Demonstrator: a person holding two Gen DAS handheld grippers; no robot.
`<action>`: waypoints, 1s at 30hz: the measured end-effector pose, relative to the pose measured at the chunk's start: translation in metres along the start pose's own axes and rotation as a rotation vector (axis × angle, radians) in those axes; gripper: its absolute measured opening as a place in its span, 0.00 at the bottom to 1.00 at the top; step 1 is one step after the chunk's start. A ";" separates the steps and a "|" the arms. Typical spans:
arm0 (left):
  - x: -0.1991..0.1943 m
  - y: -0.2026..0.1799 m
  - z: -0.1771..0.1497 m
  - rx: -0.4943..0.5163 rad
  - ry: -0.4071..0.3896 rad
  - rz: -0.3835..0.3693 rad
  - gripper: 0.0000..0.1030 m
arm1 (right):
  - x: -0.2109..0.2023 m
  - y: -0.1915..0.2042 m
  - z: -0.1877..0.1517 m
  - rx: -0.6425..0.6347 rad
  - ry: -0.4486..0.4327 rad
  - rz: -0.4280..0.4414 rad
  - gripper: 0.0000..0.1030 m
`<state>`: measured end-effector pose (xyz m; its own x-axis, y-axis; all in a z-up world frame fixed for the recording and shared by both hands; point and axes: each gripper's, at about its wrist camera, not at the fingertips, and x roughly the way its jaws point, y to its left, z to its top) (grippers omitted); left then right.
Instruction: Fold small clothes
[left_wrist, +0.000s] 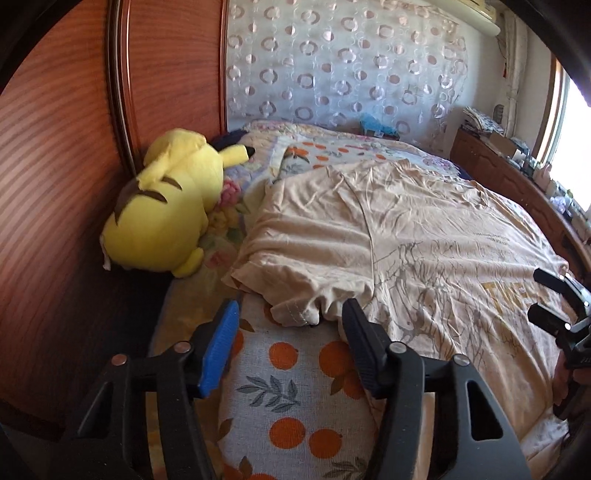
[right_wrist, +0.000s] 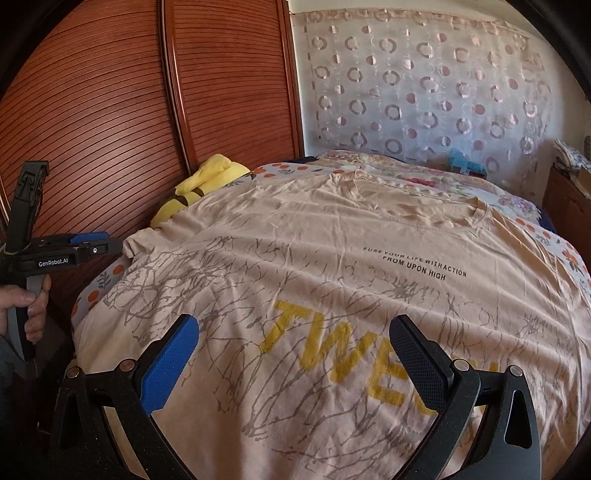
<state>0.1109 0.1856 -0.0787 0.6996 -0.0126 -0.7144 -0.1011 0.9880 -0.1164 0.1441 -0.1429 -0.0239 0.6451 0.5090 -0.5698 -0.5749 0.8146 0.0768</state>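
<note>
A beige T-shirt (left_wrist: 424, 229) with grey branch print, yellow letters and black text lies spread front up on the bed, also shown in the right wrist view (right_wrist: 332, 236). Its left sleeve (left_wrist: 303, 266) lies flat toward the plush toy. My left gripper (left_wrist: 291, 310) is open just in front of the sleeve's hem, whose edge reaches between the fingertips without either pad pressing on it. In the right wrist view a hand holds the left gripper (right_wrist: 110, 243) at the shirt's left edge. My right gripper (right_wrist: 295, 328) hangs open above the yellow letters, holding nothing, and shows at the far right of the left wrist view (left_wrist: 546, 299).
A yellow plush toy (left_wrist: 166, 206) lies against the slatted wooden wardrobe (left_wrist: 55, 147) left of the shirt. The bedsheet (left_wrist: 295, 387) has an orange-fruit print. A patterned curtain (right_wrist: 424, 92) hangs behind the bed. A wooden cabinet (left_wrist: 498, 166) with clutter stands at the right under a window.
</note>
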 end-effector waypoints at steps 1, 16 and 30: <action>0.003 0.002 0.000 -0.023 0.011 -0.023 0.56 | -0.004 0.000 -0.002 0.009 -0.004 -0.001 1.00; 0.023 -0.012 0.021 0.072 0.037 0.010 0.10 | 0.001 0.017 0.003 -0.011 0.011 -0.022 1.00; -0.010 -0.116 0.061 0.273 -0.020 -0.172 0.07 | -0.002 0.010 -0.002 0.022 -0.003 -0.023 1.00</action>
<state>0.1588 0.0808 -0.0153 0.7043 -0.1828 -0.6859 0.2112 0.9765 -0.0433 0.1358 -0.1360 -0.0242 0.6594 0.4907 -0.5696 -0.5488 0.8320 0.0814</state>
